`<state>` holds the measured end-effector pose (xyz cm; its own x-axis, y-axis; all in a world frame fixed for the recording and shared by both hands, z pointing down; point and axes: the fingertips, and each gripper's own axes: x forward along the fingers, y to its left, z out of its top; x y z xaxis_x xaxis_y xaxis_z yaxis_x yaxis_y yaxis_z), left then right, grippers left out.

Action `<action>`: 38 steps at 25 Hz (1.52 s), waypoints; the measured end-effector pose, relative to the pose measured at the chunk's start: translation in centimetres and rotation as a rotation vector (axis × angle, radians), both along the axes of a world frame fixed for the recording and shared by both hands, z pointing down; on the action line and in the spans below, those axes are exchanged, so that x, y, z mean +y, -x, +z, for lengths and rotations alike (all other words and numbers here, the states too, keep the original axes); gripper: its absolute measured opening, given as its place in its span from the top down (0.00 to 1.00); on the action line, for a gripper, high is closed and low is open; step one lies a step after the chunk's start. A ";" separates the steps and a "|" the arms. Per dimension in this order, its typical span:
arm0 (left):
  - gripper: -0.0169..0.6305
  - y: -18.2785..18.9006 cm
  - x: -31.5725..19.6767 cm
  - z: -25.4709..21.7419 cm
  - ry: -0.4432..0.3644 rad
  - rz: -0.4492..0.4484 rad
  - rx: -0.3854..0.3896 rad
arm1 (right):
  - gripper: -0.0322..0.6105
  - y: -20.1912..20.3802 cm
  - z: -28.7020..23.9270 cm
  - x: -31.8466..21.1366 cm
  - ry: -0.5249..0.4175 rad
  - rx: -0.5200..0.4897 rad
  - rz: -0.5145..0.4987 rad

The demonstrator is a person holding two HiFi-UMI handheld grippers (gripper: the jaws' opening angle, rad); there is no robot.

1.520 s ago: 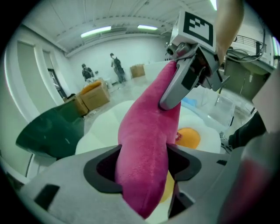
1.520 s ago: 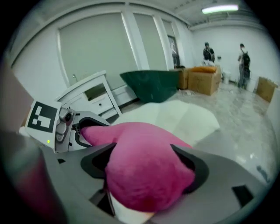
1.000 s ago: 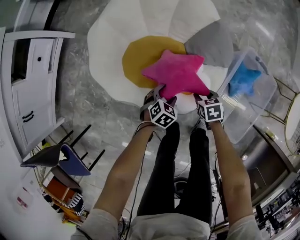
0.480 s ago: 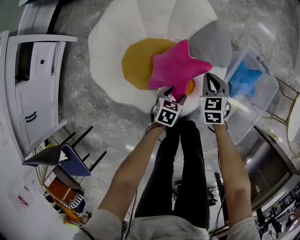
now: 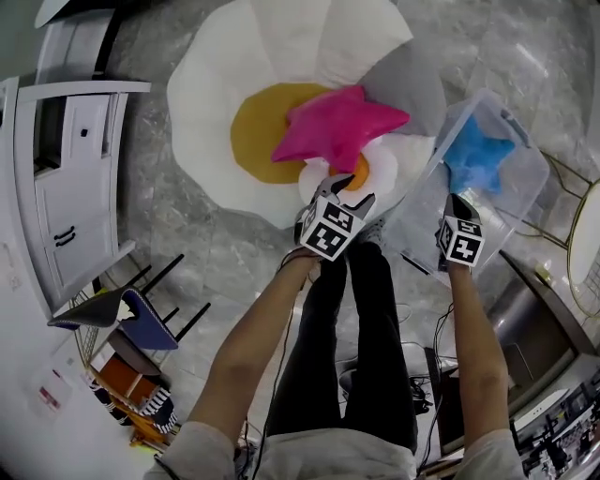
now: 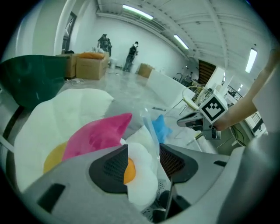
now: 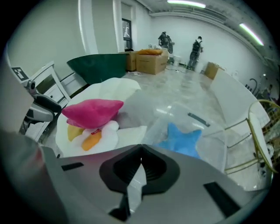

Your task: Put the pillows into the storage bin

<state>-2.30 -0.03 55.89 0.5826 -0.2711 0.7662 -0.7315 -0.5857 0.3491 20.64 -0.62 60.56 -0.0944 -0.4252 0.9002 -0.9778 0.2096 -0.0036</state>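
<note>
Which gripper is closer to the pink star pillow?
Left. The left gripper sits right by the pink star pillow, jaws closing around a small fried-egg pillow; the right gripper is off beside the clear bin, shut.

Star pillow let go

The right gripper [image 5: 457,204] left the pink star pillow [image 5: 339,127] for the near rim of the storage bin [image 5: 527,186], jaws shut (nothing in them); left of the bin, the left gripper [image 5: 342,184] was closing about the fried-egg pillow [image 5: 385,161].

Grey marble floor [image 5: 216,253], white cabinet [image 5: 70,178] at left, ceiling strip lights [image 6: 138,12]
</note>
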 end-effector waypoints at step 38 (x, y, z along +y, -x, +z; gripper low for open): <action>0.96 -24.6 -6.8 12.7 -0.090 0.191 0.313 | 0.50 -27.1 22.4 -8.5 -0.159 -0.202 0.378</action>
<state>22.29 -6.83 68.63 0.8314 -0.1931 0.5210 -0.4722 -0.7398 0.4793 47.78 -9.07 82.95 -0.0729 -0.5947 0.8007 -0.9688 -0.1485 -0.1985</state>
